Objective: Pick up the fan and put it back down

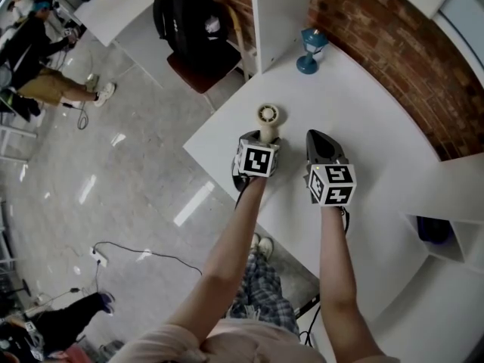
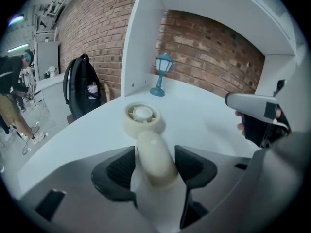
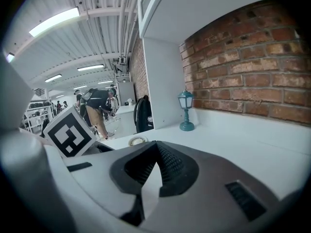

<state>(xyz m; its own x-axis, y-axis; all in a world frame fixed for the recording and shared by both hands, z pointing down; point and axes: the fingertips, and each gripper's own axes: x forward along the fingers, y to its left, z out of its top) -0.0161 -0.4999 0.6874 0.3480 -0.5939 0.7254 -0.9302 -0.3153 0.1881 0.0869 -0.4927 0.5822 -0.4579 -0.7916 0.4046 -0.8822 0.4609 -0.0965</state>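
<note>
A small cream hand fan [image 1: 267, 114] lies face up on the white table [image 1: 378, 127], its round head [image 2: 143, 115] pointing away from me. My left gripper [image 1: 266, 136] reaches down over its handle. In the left gripper view the handle sits between the two dark pads [image 2: 119, 169], which touch it on both sides, so the left gripper [image 2: 154, 161] is shut on it. My right gripper [image 1: 321, 138] hovers just right of the fan, apart from it. Its jaws [image 3: 156, 154] meet at the tips with nothing between them. The fan [image 3: 137, 141] shows small to its left.
A teal lantern-shaped lamp [image 1: 310, 51] stands at the table's far end beside a white upright panel [image 1: 272, 13]. A brick wall [image 1: 408, 44] runs along the right. A black backpack [image 1: 185, 10] rests on a chair beyond the table edge. People stand at the far left.
</note>
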